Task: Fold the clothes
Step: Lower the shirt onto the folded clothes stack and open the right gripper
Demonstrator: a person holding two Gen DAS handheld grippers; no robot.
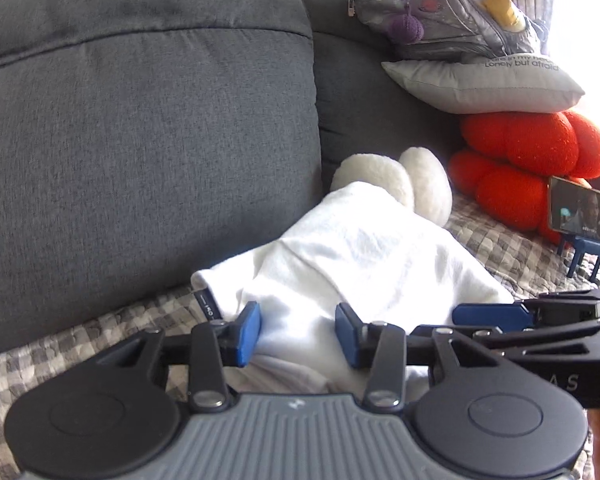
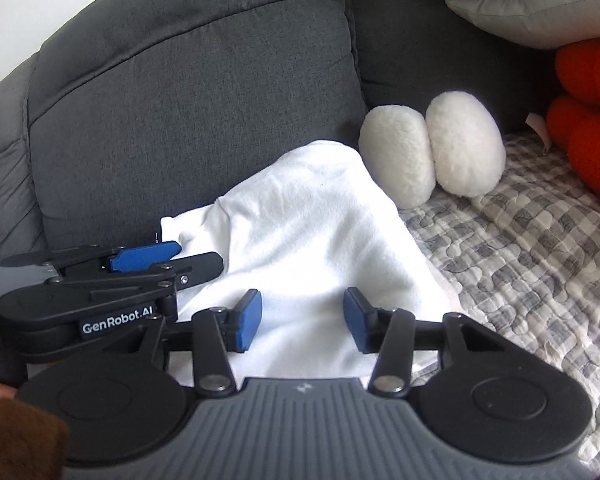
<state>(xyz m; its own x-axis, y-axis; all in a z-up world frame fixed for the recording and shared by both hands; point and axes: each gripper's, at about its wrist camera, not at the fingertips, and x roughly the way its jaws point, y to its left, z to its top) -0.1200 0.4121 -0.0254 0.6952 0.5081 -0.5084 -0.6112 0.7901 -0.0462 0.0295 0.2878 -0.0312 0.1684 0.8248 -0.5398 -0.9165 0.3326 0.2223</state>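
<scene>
A white garment (image 1: 360, 256) lies folded on the checked quilt, its far end against the sofa back. My left gripper (image 1: 299, 332) sits low over its near edge, blue pads apart, smooth cloth showing between them with no bunching. In the right wrist view the same garment (image 2: 312, 232) lies under my right gripper (image 2: 303, 320), whose pads also stand apart over flat cloth. The two grippers are side by side: the right gripper (image 1: 460, 314) shows edge-on at the right, and the left gripper (image 2: 180, 254) edge-on at the left by the garment's corner.
A white plush toy (image 2: 432, 152) rests just beyond the garment. Red cushions (image 1: 532, 160), a grey pillow (image 1: 488, 84) and a silver backpack (image 1: 440, 8) pile up at the right. A phone on a blue stand (image 1: 580, 212) stands on the checked quilt (image 2: 520, 240). A grey sofa back (image 1: 140, 120) fills the left.
</scene>
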